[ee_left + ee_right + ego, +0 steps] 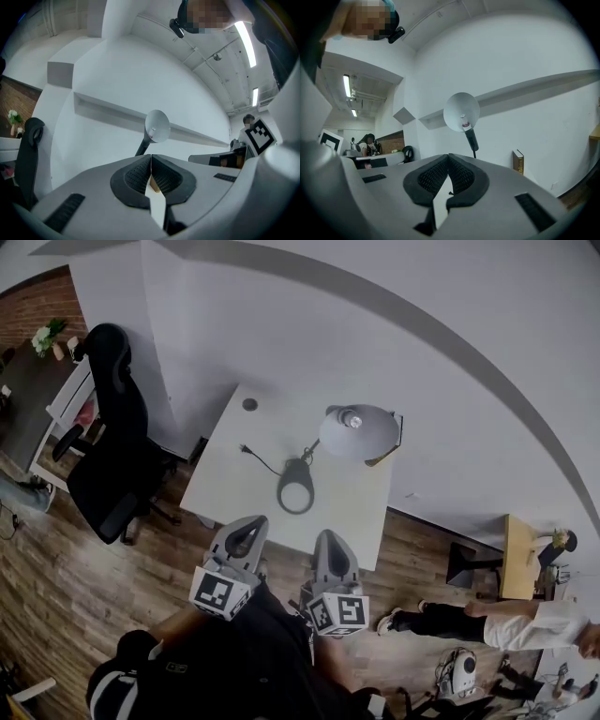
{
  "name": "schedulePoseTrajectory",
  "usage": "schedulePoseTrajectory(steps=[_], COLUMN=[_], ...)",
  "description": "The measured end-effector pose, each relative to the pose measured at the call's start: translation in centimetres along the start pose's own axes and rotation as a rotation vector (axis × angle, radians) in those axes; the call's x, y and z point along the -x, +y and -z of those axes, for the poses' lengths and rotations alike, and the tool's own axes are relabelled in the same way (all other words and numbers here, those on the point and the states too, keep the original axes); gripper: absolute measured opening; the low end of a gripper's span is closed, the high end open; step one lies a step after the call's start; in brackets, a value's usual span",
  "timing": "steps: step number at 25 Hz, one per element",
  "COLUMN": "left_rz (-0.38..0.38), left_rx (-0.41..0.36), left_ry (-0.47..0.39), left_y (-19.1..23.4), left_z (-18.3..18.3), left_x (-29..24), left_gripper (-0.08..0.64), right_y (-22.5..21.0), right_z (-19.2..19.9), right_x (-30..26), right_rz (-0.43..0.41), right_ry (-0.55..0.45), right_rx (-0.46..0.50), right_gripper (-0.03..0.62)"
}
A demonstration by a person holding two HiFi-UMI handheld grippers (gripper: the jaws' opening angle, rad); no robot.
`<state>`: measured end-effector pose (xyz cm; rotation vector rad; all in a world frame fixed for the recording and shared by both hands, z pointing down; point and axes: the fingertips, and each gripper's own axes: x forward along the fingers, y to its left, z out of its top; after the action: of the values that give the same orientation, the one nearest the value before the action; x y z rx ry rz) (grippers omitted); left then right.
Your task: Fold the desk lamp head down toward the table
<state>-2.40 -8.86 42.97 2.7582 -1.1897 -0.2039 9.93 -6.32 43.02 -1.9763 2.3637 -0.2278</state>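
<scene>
No legible words or numbers, coded square markers (217, 593) on left gripper (246, 531) and right gripper (334, 545), book (518, 161) spine perhaps lettered.

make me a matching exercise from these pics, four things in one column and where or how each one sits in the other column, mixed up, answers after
Things:
1 lamp head
2 book
3 office chair
4 plug

Places or states:
a on the wooden floor, left of the table
b lying flat on the table
c tipped up, its bulb showing
d standing upright, to the right of the lamp head in the right gripper view

Pairs: 1-c, 2-d, 3-a, 4-b
</scene>
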Motion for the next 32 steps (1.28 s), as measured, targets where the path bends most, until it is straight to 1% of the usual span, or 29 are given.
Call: schedulePoseTrajectory(steps=[6, 11, 13, 14, 16, 18, 19, 21, 23, 25, 32], left_rz=[0.006, -0.006, -0.002, 0.002, 0.007, 0.008, 0.009, 0.012, 0.016, 0.018, 0.023], left_rx=[-0.008, -0.028, -0.024, -0.021, -0.015, -0.012, -0.009, -0.006, -0.006, -0.003, 0.004], left_ry=[-0.020, -0.046, -0.053, -0.058, -0.072, -0.083, -0.086, -0.088, -0.088, -0.093, -0.103], left_y=[0.3, 0.6, 0.6, 0.6, 0.7, 1.0, 1.2, 1.5, 1.5, 1.7, 2.2], left_z=[-1.8, -3.3, -3.9, -4.2, -4.8, -5.3, -5.5, -5.9, -6.2, -6.6, -7.3], left_x=[-4.4, -7.1, -8.3, -8.8, -9.8, -10.6, -11.1, -11.9, -12.7, -13.4, -15.6], left_gripper=[0.026, 0.028, 0.028, 0.028, 0.029, 0.032, 0.043, 0.098, 0.129, 0.141, 0.147], right_y=[-3.4, -5.4, -6.2, -6.6, -7.2, -7.7, -7.9, -8.2, -8.6, -8.9, -9.5], right_z=[-2.3, -4.1, -4.8, -5.2, -5.7, -6.2, -6.5, -7.1, -7.7, -8.1, -8.9], right_x=[-2.9, -4.6, -5.4, -5.7, -6.4, -7.2, -7.6, -8.2, -8.8, -9.3, -11.1], right_rz=[0.003, 0.013, 0.010, 0.007, 0.001, -0.002, -0.003, -0.009, -0.015, -0.022, -0.047], right_ry=[-0.042, -0.067, -0.079, -0.082, -0.086, -0.091, -0.095, -0.105, -0.115, -0.121, -0.140], right_rx=[-0.006, -0.007, -0.011, -0.011, -0.009, -0.007, -0.008, -0.013, -0.019, -0.026, -0.039], right_gripper=[0.012, 0.012, 0.014, 0.023, 0.067, 0.081, 0.086, 0.092, 0.098, 0.103, 0.106])
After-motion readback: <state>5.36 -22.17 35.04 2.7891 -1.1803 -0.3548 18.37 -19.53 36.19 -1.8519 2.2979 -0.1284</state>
